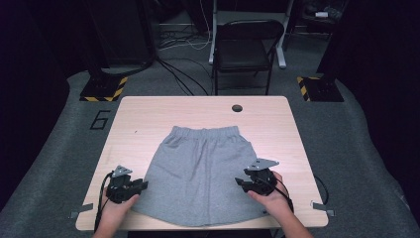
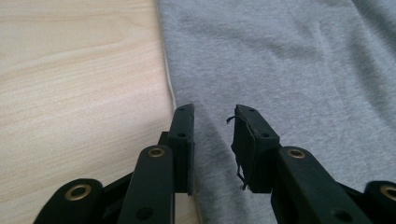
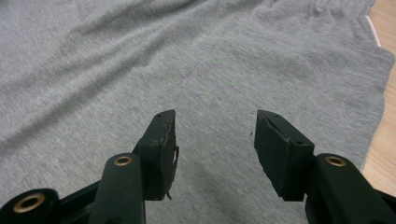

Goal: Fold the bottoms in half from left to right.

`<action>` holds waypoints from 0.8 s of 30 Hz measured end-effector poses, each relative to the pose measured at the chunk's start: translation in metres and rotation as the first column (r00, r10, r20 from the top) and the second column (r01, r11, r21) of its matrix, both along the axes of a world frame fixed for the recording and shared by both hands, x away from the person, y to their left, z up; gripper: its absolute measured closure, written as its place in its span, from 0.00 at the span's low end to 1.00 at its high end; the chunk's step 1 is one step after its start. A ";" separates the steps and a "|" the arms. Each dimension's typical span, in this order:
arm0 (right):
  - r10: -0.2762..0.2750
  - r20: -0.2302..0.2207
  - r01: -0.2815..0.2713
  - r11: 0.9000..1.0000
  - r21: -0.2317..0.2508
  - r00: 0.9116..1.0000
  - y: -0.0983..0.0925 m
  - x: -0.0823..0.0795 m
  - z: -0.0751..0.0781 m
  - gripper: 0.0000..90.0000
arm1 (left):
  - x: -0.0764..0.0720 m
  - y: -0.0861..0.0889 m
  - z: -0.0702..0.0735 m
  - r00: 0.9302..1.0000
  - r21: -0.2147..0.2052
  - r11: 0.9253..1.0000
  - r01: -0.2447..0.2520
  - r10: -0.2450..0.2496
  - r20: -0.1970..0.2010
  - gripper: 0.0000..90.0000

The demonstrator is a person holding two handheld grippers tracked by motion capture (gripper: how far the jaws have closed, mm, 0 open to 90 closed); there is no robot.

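Near edge first: left gripper point(image 1: 143, 185) sits at the lower left side of the grey shorts point(image 1: 200, 173), jaws apart, nothing between them. In the left gripper view the left gripper point(image 2: 214, 112) straddles the cloth just inside the side hem point(image 2: 169, 79), one jaw almost over the hem line, the wooden table point(image 2: 70, 84) bare beside it. Right gripper point(image 1: 239, 181) rests at the lower right side of the shorts, jaws also apart and wider, empty. In the right gripper view the right gripper point(image 3: 215, 116) hovers over flat grey fabric, well inside the right edge point(image 3: 378, 60).

Shorts lie spread flat mid-table, waistband point(image 1: 205, 132) at the far side, leg openings toward the person. Looks like a fold or grab is about to start.

Risks, judged from here:
- Right jaws are over open fabric, not an edge; closing there likely pinches just the top layer or bunches a ridge, so the fold comes out crooked.
- Left jaw rides the hem; a small drift outward and it closes on table, missing the cloth.
- The two grippers look unequally inset from their edges; lifting together could skew the shorts or drag them sideways.
- Soft wrinkles toward the waistband could get locked into a fold.

Farther back: table hole point(image 1: 236, 107), folding chair point(image 1: 246, 47) behind, no interference.
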State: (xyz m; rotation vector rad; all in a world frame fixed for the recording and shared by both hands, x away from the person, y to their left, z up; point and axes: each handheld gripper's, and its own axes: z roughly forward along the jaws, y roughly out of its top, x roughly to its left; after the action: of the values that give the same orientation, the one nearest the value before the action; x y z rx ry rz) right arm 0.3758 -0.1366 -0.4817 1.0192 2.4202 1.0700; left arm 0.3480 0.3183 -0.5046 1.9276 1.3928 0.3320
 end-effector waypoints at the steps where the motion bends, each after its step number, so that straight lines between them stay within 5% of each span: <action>1: 0.004 0.001 -0.004 1.000 -0.003 1.000 0.000 0.000 0.000 0.53 | 0.000 -0.001 -0.001 1.000 -0.004 1.000 -0.019 0.019 -0.005 0.77; 13: 0.015 0.009 -0.015 1.000 -0.004 1.000 0.002 0.000 -0.001 0.53 | 0.003 0.004 -0.007 0.999 0.035 0.999 -0.014 0.015 -0.039 0.78; 24: 0.019 -0.003 -0.019 1.000 -0.016 1.000 0.002 0.000 -0.001 0.52 | 0.003 -0.001 -0.008 1.000 0.072 0.997 0.011 -0.009 -0.021 0.81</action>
State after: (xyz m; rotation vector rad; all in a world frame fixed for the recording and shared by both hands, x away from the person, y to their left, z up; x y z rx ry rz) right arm 0.3762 -0.1344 -0.4830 0.9949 2.4412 1.0550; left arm 0.3510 0.3173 -0.5125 2.0008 1.4016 0.3627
